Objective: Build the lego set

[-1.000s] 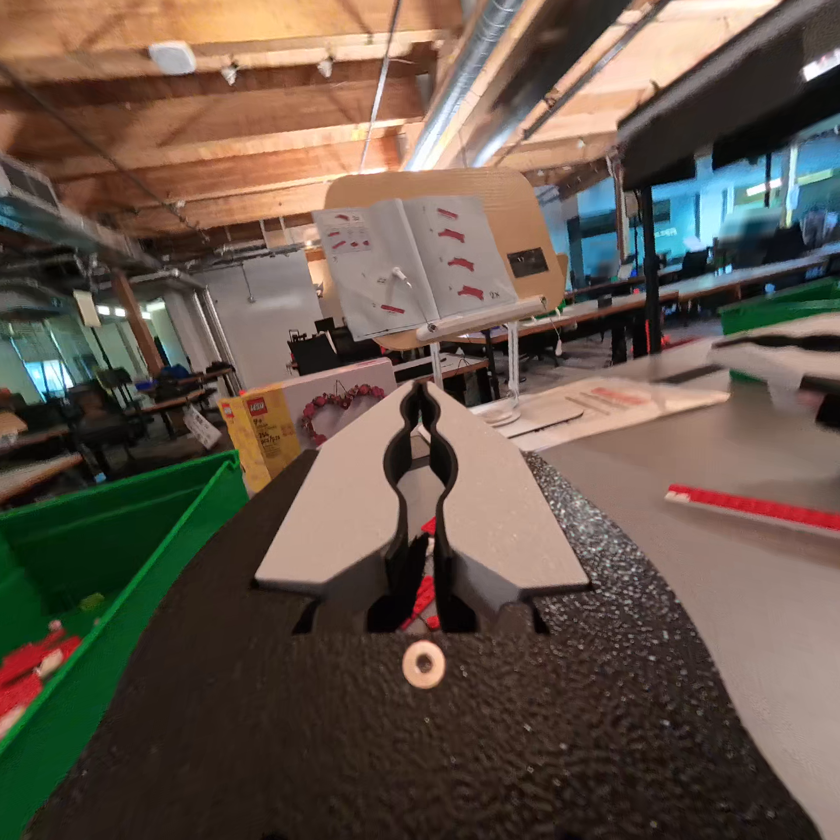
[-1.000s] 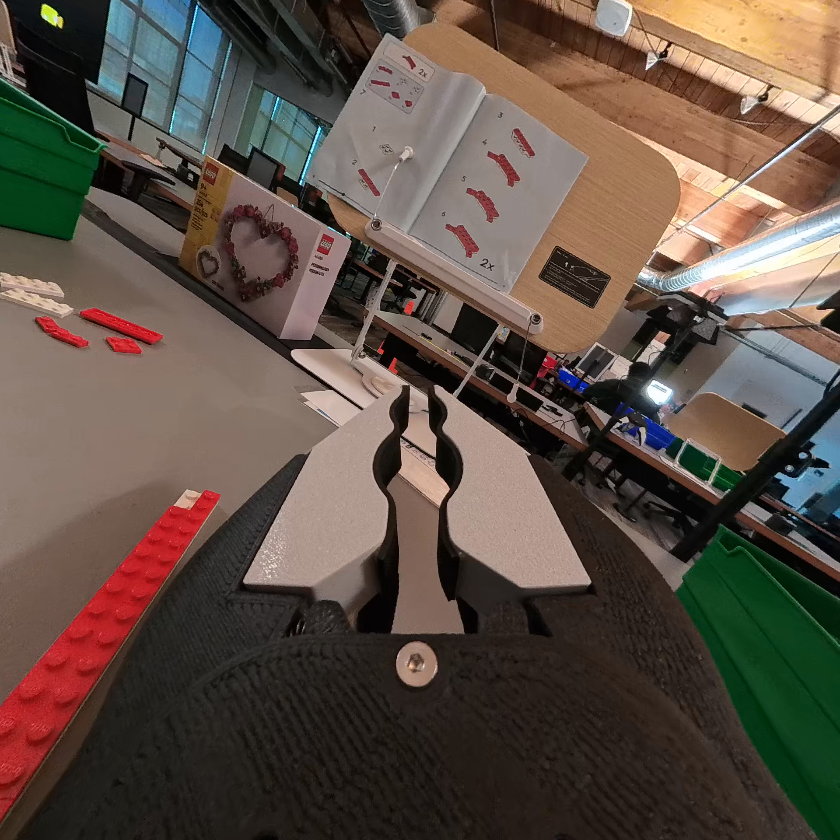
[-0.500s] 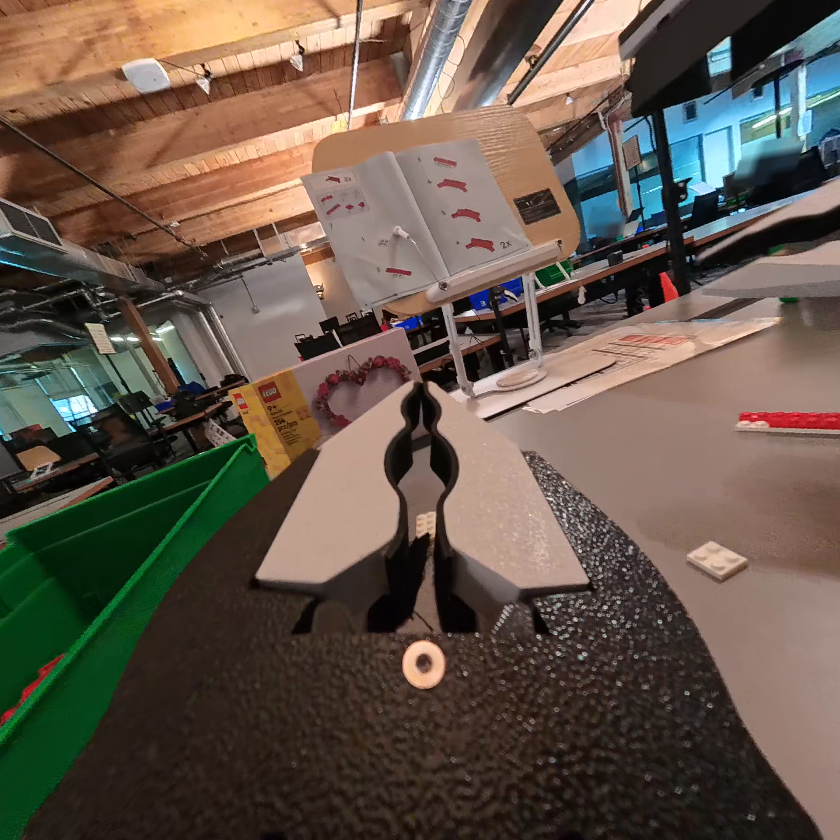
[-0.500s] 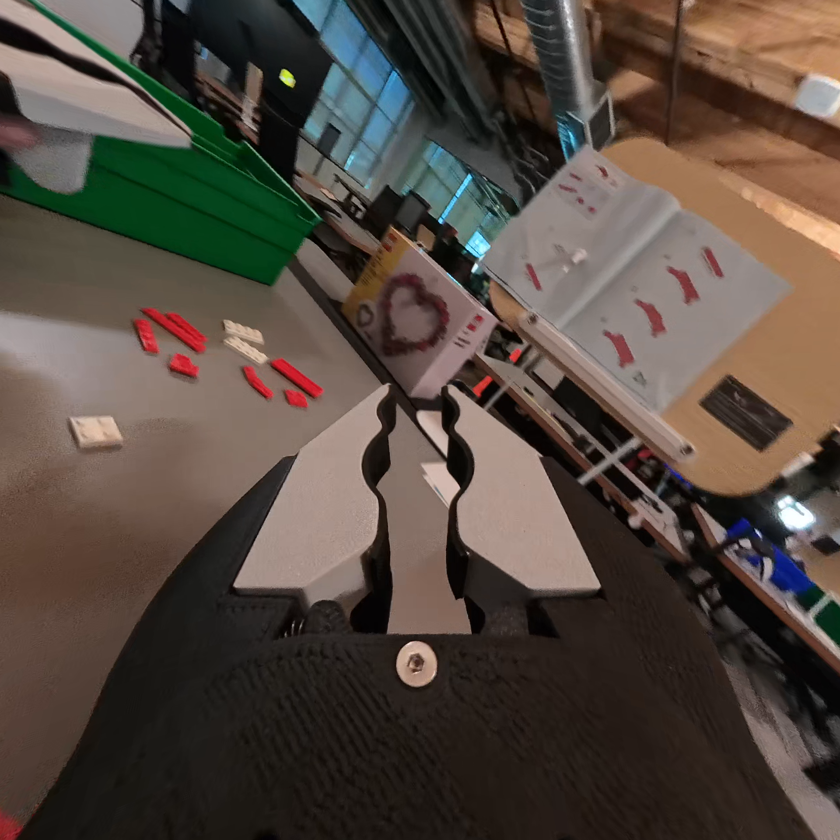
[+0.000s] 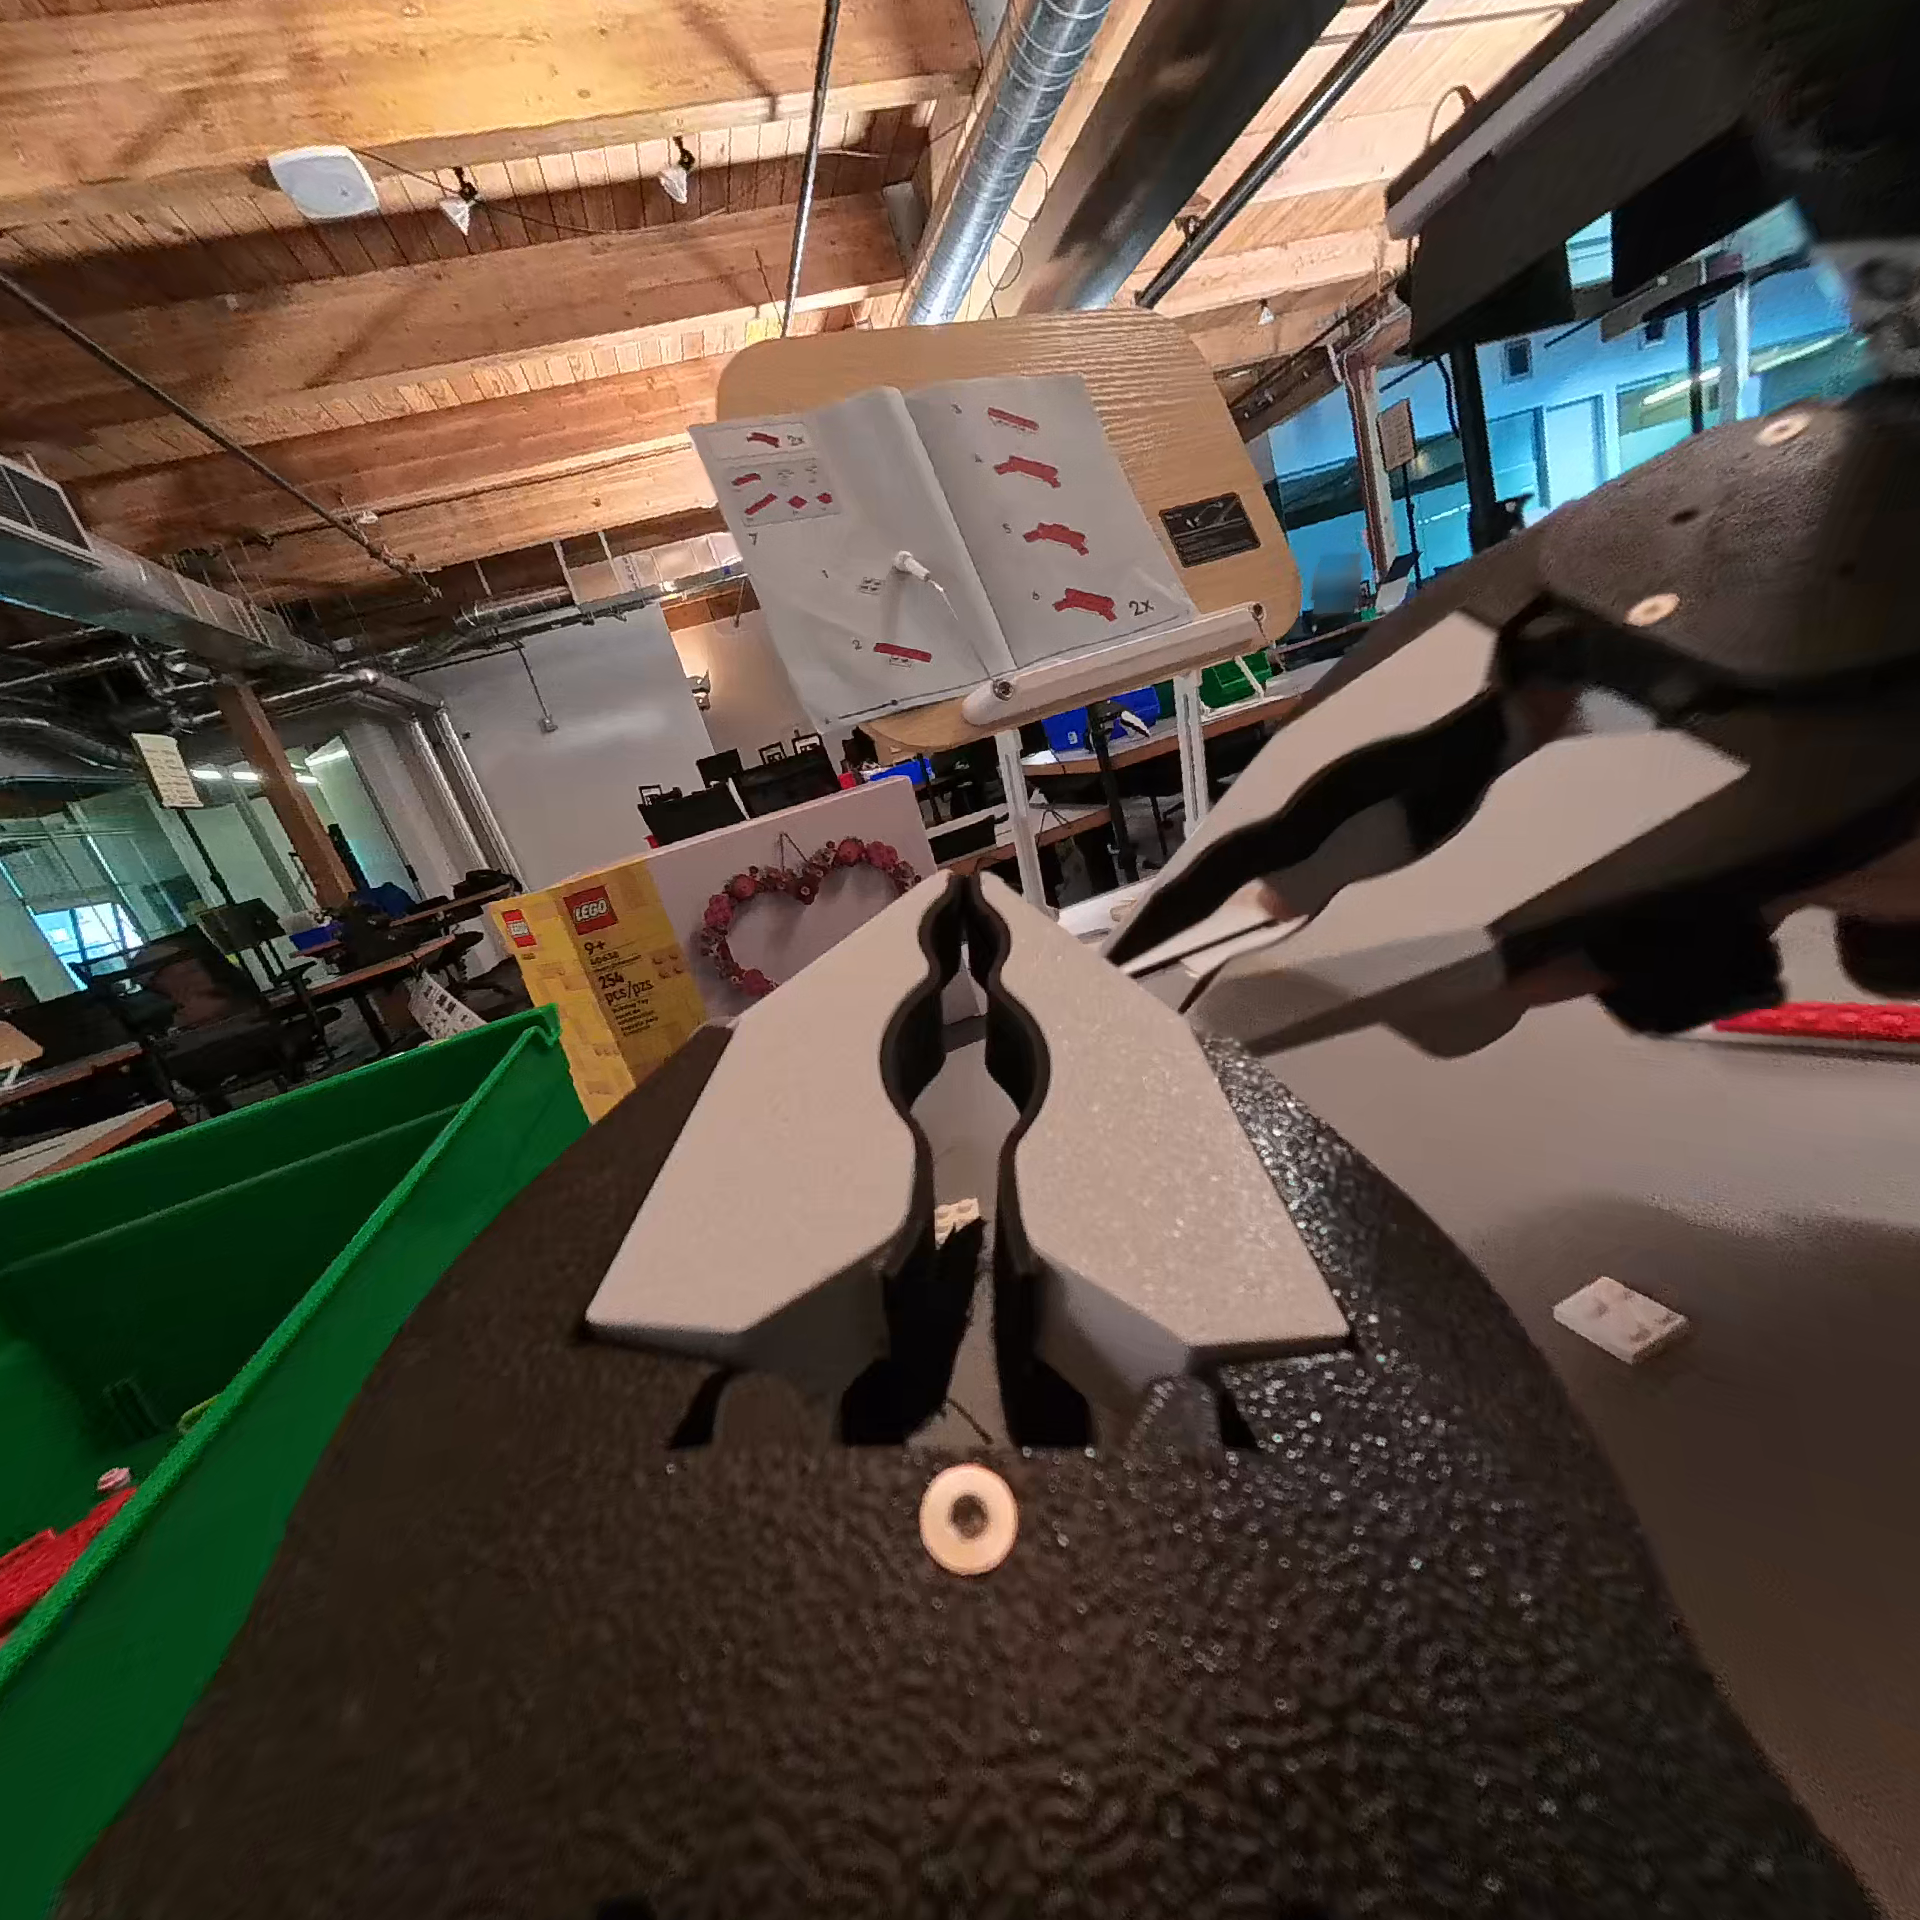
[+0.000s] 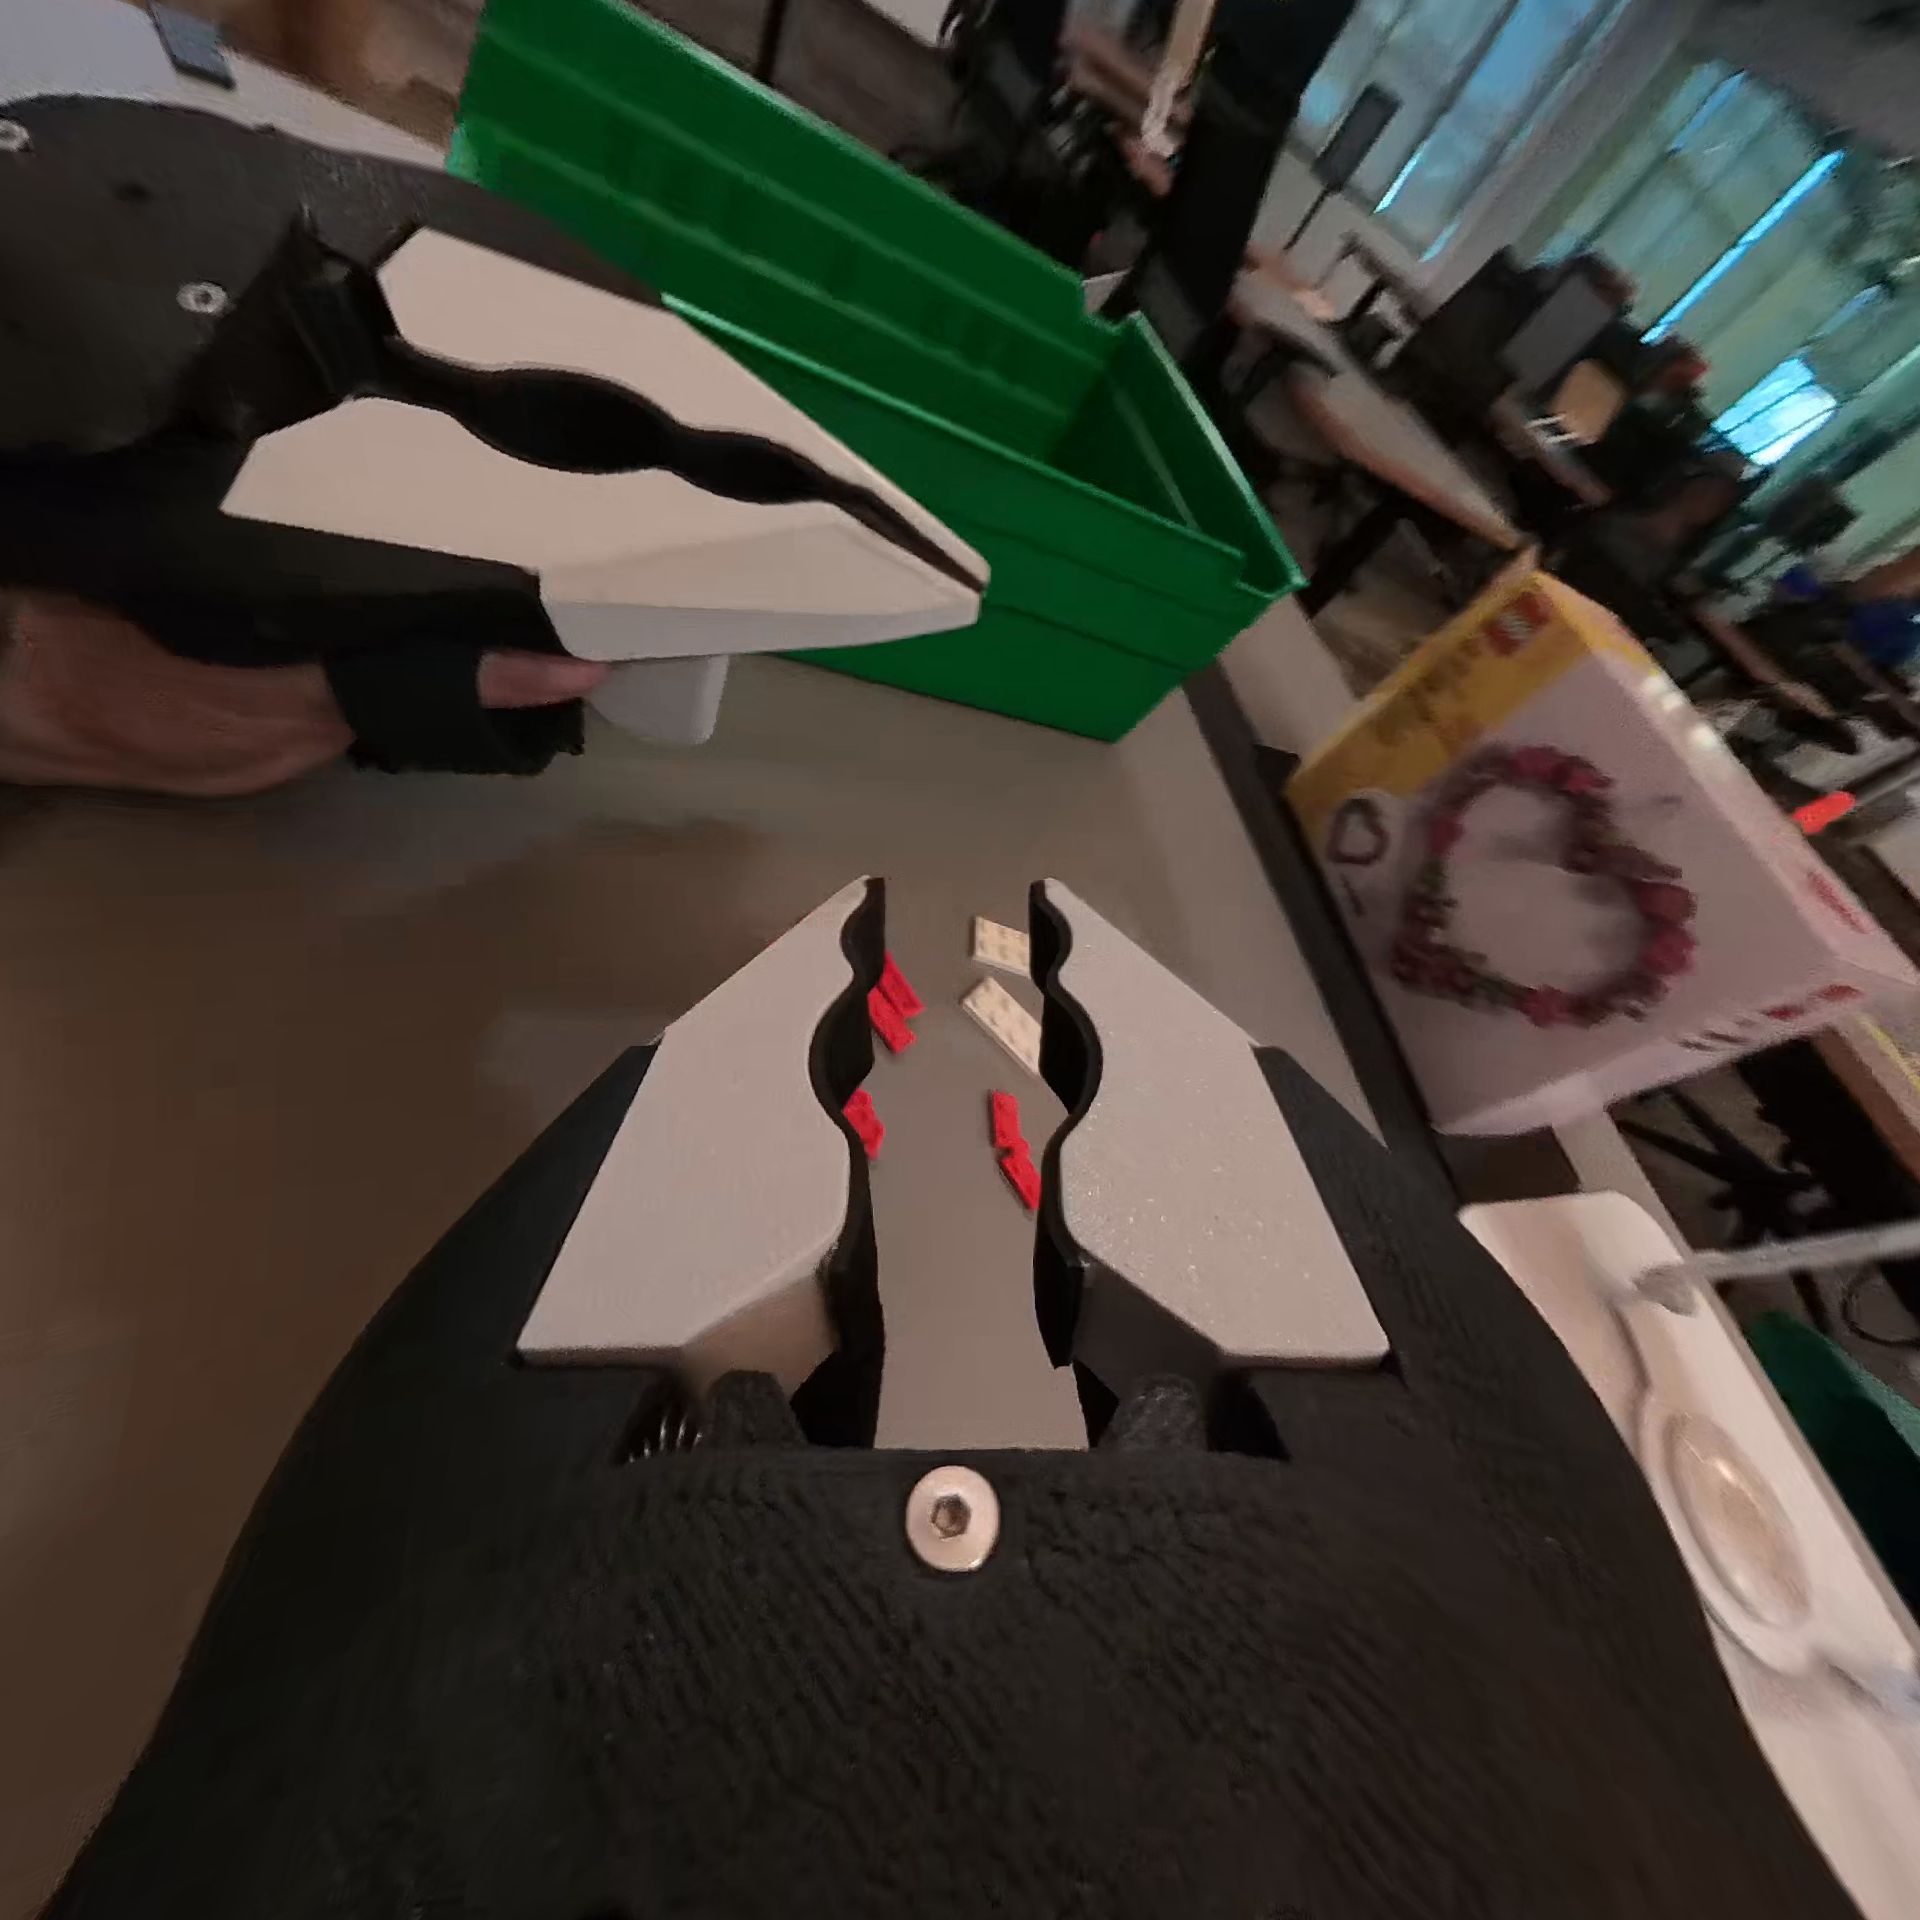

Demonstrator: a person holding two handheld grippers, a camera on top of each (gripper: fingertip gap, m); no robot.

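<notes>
My right gripper (image 6: 956, 896) is open and hangs over loose plates on the grey table (image 6: 312, 1039). Between its fingers I see red plates (image 6: 894, 1003), another red plate (image 6: 1013, 1148) and white plates (image 6: 1003, 1023). It also shows in the left wrist view (image 5: 1184, 997), reaching in from the right. My left gripper (image 5: 961, 883) is shut; it shows above the table in the right wrist view (image 6: 977, 587). A small white piece (image 5: 956, 1221) shows through its finger gap; I cannot tell whether it is held. A white square plate (image 5: 1619, 1317) and a long red plate (image 5: 1829, 1023) lie to the right.
A green bin (image 5: 260, 1195) with red pieces stands at the left, also seen in the right wrist view (image 6: 935, 416). The set's box (image 6: 1558, 914) stands at the table's far edge. An open instruction booklet (image 5: 966, 540) rests on a stand whose white base (image 6: 1714, 1507) sits on the table. Across from one pair of fingers to the other is roughly 5 cm.
My right gripper has swung left and tipped down over the loose plates, opened wider, and come into the left wrist view. My left gripper has stayed shut and barely moved in the last half second.
</notes>
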